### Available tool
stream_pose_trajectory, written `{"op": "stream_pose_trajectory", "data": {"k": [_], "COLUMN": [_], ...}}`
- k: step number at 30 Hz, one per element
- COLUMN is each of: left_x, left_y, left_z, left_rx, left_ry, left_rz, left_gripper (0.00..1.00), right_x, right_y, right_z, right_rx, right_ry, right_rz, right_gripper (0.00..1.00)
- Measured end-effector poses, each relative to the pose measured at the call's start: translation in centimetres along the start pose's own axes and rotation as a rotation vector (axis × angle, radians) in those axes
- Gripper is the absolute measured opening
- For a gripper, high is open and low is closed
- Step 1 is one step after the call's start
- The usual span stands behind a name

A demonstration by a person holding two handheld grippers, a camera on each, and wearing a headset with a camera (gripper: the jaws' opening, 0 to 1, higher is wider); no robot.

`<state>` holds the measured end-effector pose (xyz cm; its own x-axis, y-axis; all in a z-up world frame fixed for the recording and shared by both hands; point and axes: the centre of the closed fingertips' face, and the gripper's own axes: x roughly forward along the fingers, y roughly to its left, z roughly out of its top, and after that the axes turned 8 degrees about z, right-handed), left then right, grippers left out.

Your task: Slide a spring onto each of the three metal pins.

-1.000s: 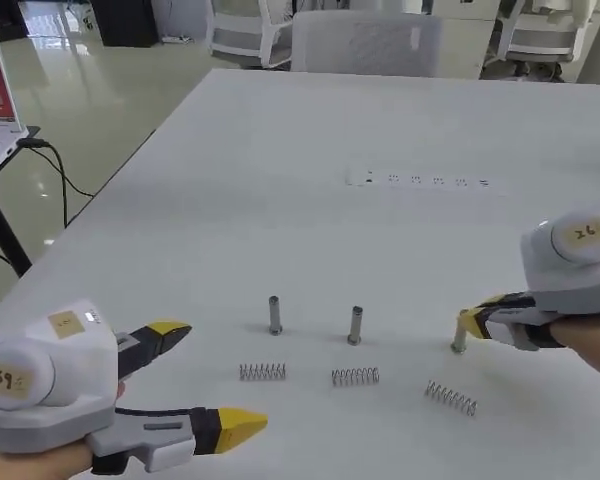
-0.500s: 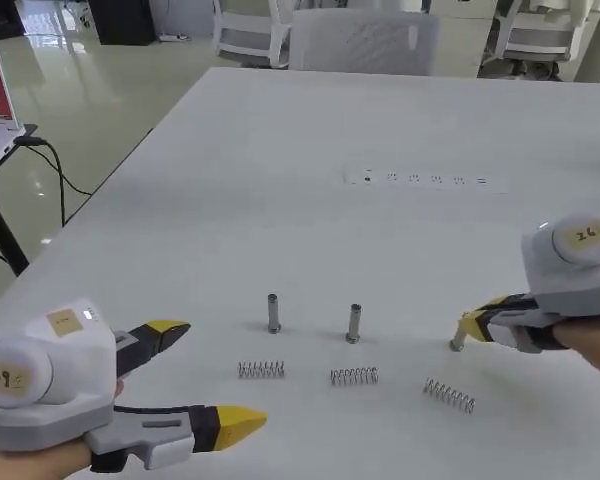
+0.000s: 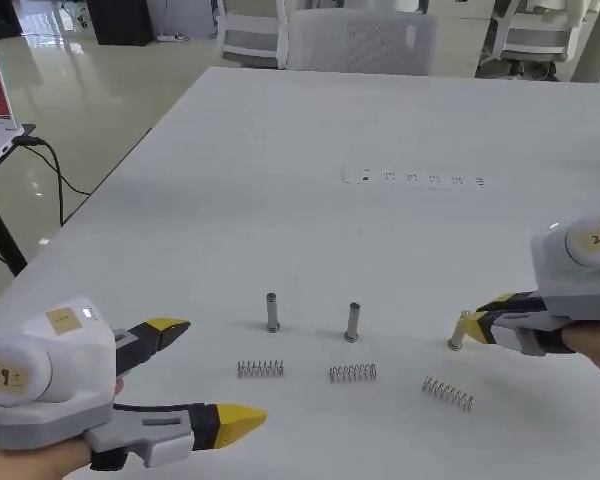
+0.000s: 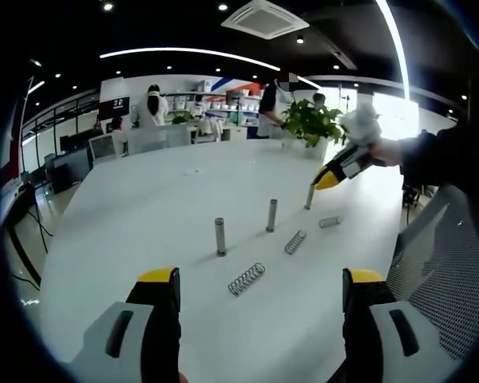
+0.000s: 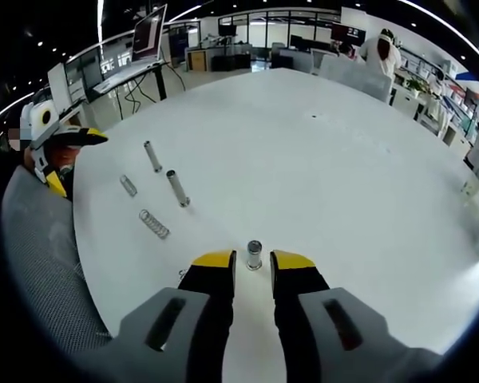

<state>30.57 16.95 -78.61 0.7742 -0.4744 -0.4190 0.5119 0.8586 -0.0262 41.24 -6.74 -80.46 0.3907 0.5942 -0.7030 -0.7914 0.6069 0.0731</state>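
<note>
Right, starting on the left: the left gripper (image 3: pixel 210 375) hangs low over the near edge of the white table (image 3: pixel 400 120), jaws spread wide, nothing between them. Ahead of it stands the left pin (image 3: pixel 272 311), upright and bare, with the left spring (image 3: pixel 260 369) lying flat just in front of it. Moving along, the middle pin (image 3: pixel 353 321) is also upright and bare, and the middle spring (image 3: pixel 353 373) lies flat before it. On to the right pin (image 3: pixel 457 338), where the action is: the right gripper (image 3: pixel 474 322) has its yellow tips at the top of that pin. In the right gripper view the jaws are narrow, one on each side of the pin head, with a sliver of gap showing, so not clamped as far as I can tell. The right spring (image 3: pixel 448 394) lies loose on the table nearby. So no spring is on a pin yet; this looks like the opening step. The next move calls for picking up a spring, lining its open end up with a pin top and lowering it straight down
</note>
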Motion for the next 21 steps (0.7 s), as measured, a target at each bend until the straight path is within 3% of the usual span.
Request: {"op": "stream_pose_trajectory", "data": {"k": [6, 12, 21], "left_x": [0.1, 0.1, 0.2], "left_y": [-0.2, -0.3, -0.4], "left_z": [0.0, 0.0, 0.1], "left_rx": [0.002, 0.006, 0.009], "left_ry": [0.0, 0.001, 0.003], "left_rz": [-0.006, -0.013, -0.019], "left_gripper": [0.82, 0.82, 0.82], "right_x": [-0.9, -1.2, -0.1], "right_y": [0.6, 2.1, 4.9], "right_z": [-0.9, -1.9, -4.5], "right_rx": [-0.009, -0.026, -0.089], "right_ry": [-0.002, 0.001, 0.086], "right_rz": [0.009, 0.08, 0.227], "right_gripper": [0.2, 0.2, 0.21]}}
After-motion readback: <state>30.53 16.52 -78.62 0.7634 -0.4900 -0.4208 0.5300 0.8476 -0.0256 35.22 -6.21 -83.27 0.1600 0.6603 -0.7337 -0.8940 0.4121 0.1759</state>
